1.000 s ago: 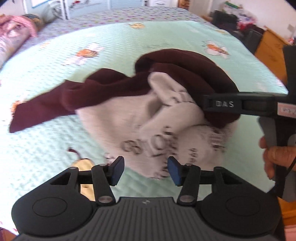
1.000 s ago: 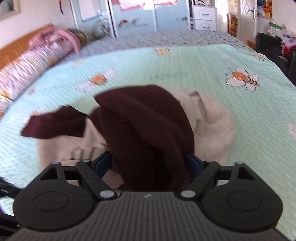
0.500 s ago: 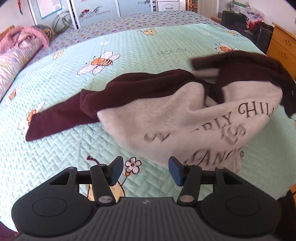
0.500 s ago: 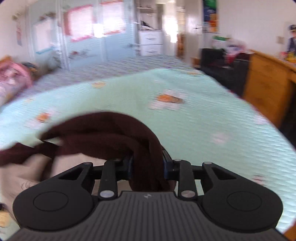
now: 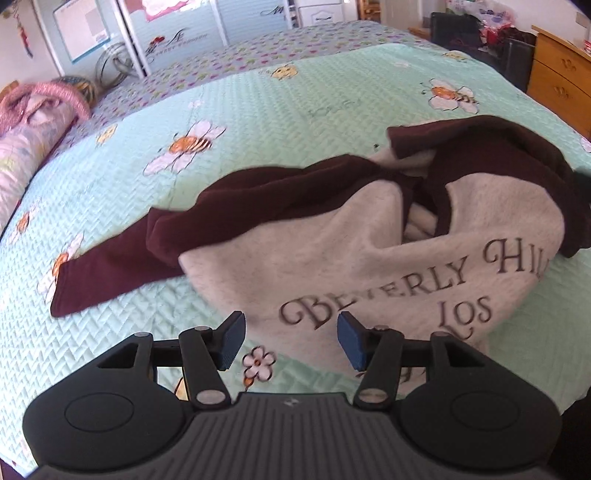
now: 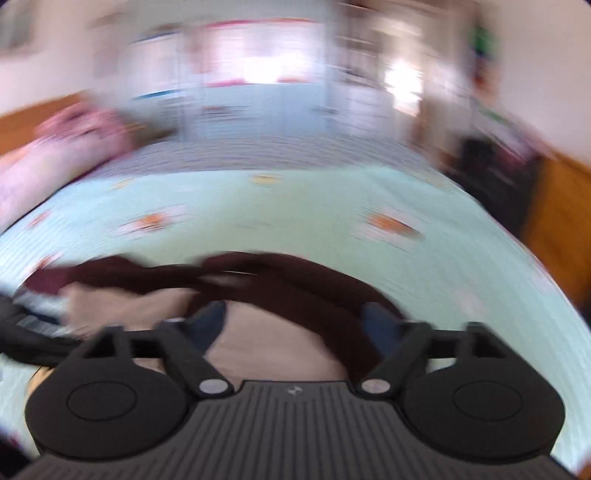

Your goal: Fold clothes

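Observation:
A grey sweatshirt (image 5: pixel 332 258) with dark maroon sleeves and "Beverly Hills" lettering lies crumpled on the mint bee-print bedspread (image 5: pixel 258 129). One maroon sleeve (image 5: pixel 110 273) trails out to the left. My left gripper (image 5: pixel 291 338) hovers open over the sweatshirt's near hem, its blue pads clear of the cloth. In the blurred right wrist view, my right gripper (image 6: pixel 295 325) is opening its jaws wide. The sweatshirt (image 6: pixel 280 343) lies below and between them, and the pads do not press on it.
A pink rolled quilt (image 5: pixel 33 122) lies along the bed's left side. A wooden dresser (image 5: pixel 557 81) and dark bags (image 5: pixel 472 37) stand off the right edge. Wardrobe doors (image 5: pixel 184 33) are behind the bed.
The right gripper, shut on maroon cloth half a second ago, has let go, spread its jaws and drawn back. The sweatshirt was pulled right and spread out, so its lettering now shows.

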{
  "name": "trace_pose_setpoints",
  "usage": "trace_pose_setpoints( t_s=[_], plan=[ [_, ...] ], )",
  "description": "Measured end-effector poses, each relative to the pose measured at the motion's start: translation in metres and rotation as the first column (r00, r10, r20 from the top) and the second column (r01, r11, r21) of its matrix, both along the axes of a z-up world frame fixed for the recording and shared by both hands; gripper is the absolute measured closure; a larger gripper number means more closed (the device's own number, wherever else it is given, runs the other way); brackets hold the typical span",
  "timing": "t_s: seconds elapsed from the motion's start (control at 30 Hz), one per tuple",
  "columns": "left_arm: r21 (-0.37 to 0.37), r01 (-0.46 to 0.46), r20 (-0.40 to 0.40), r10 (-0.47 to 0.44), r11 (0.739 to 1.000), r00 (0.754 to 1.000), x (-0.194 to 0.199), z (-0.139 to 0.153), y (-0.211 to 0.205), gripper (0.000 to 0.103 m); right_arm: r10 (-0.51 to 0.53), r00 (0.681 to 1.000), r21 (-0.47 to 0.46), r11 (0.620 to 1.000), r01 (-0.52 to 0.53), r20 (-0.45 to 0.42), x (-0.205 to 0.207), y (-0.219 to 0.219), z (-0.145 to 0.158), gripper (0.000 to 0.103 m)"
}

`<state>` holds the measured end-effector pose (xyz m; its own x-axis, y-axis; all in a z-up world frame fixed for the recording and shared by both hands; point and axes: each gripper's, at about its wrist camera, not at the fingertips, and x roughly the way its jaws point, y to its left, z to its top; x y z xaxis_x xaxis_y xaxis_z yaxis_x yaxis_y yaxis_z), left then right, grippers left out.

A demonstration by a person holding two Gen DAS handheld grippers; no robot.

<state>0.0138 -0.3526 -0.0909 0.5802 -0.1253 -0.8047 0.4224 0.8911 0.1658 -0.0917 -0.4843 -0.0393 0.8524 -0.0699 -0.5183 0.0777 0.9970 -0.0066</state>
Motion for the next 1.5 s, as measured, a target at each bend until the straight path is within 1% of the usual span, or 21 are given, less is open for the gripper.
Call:
trace_pose_setpoints(
  t_s=[0.1,0.17,0.2,0.23,0.3,0.33,0.43,0.47,0.53,0.6,0.67,0.77,0.87,0.93,0.97,1.03,1.13,1.27,1.4,1.47,1.5],
  plan=[
    [0.019,-0.071,-0.023,0.072,0.997,0.997,0.007,-0.006,0.018,0.045,0.19,0.978,0.027,0.982,-0.188,-0.091,0.038,0.035,-0.025,0.016],
    [0.032,-0.116,-0.032,0.117,0.993,0.993,0.014,-0.009,0.03,0.044,0.223,0.962,0.049,0.975,-0.218,-0.156,0.061,0.047,-0.05,0.017],
    [0.037,-0.135,-0.038,0.136,0.99,0.99,0.018,-0.01,0.035,0.044,0.221,0.957,0.056,0.975,-0.215,-0.187,0.07,0.05,-0.064,0.025],
    [0.038,-0.149,-0.044,0.151,0.988,0.988,0.023,-0.011,0.04,0.043,0.206,0.955,0.041,0.978,-0.202,-0.215,0.077,0.052,-0.075,0.05],
    [0.003,-0.175,-0.069,0.175,0.984,0.982,0.032,-0.012,0.047,0.043,0.141,0.957,-0.021,0.988,-0.151,-0.253,0.074,0.052,-0.088,0.088],
    [-0.021,-0.189,-0.084,0.186,0.982,0.979,0.036,-0.012,0.051,0.043,0.136,0.958,0.005,0.99,-0.14,-0.253,0.068,0.045,-0.089,0.093],
    [-0.118,-0.241,-0.138,0.224,0.963,0.965,0.052,-0.014,0.063,0.043,0.081,0.965,0.045,0.996,-0.072,-0.251,0.043,0.019,-0.083,0.095],
    [-0.165,-0.262,-0.161,0.236,0.951,0.958,0.058,-0.015,0.067,0.043,0.052,0.965,0.038,0.998,-0.044,-0.259,0.035,0.01,-0.084,0.095],
    [-0.261,-0.302,-0.207,0.252,0.917,0.945,0.068,-0.017,0.074,0.043,-0.023,0.956,0.02,0.999,0.03,-0.293,0.02,-0.008,-0.092,0.103],
    [-0.344,-0.321,-0.243,0.246,0.882,0.938,0.075,-0.017,0.075,0.043,-0.025,0.95,0.102,0.993,0.06,-0.31,0.009,-0.026,-0.099,0.103],
    [-0.382,-0.306,-0.223,0.234,0.872,0.946,0.076,-0.011,0.073,0.043,-0.013,0.955,0.182,0.981,0.069,-0.295,0.0,-0.032,-0.1,0.103],
    [-0.354,-0.246,-0.138,0.21,0.902,0.968,0.076,0.003,0.061,0.043,0.0,0.962,0.24,0.968,0.068,-0.274,-0.005,-0.03,-0.098,0.099],
    [-0.252,-0.238,-0.094,0.221,0.938,0.971,0.084,0.009,0.05,0.042,0.012,0.964,0.262,0.963,0.06,-0.264,-0.006,-0.034,-0.096,0.087],
    [-0.22,-0.262,-0.11,0.243,0.94,0.964,0.091,0.006,0.05,0.042,0.02,0.967,0.27,0.962,0.051,-0.253,-0.01,-0.035,-0.091,0.08],
    [-0.232,-0.28,-0.137,0.253,0.932,0.958,0.093,0.003,0.053,0.042,0.022,0.969,0.271,0.961,0.047,-0.248,-0.012,-0.032,-0.09,0.08],
    [-0.3,-0.326,-0.223,0.267,0.896,0.938,0.099,-0.004,0.061,0.042,0.023,0.97,0.271,0.961,0.045,-0.241,-0.018,-0.031,-0.084,0.08],
    [-0.404,-0.408,-0.351,0.273,0.819,0.896,0.104,-0.017,0.073,0.042,0.022,0.971,0.274,0.961,0.045,-0.237,-0.018,-0.032,-0.08,0.079],
    [-0.482,-0.476,-0.435,0.27,0.736,0.859,0.105,-0.024,0.084,0.042,0.018,0.971,0.271,0.961,0.049,-0.239,-0.019,-0.031,-0.075,0.079],
    [-0.565,-0.542,-0.506,0.257,0.623,0.823,0.103,-0.023,0.105,0.042,0.006,0.972,0.258,0.964,0.057,-0.236,-0.022,-0.027,-0.068,0.078],
    [-0.614,-0.545,-0.513,0.236,0.571,0.825,0.099,-0.019,0.113,0.042,0.0,0.972,0.245,0.968,0.059,-0.236,-0.023,-0.022,-0.064,0.076],
    [-0.634,-0.537,-0.504,0.229,0.556,0.833,0.098,-0.016,0.114,0.042,-0.003,0.972,0.238,0.969,0.06,-0.236,-0.023,-0.019,-0.062,0.075]
  ],
)
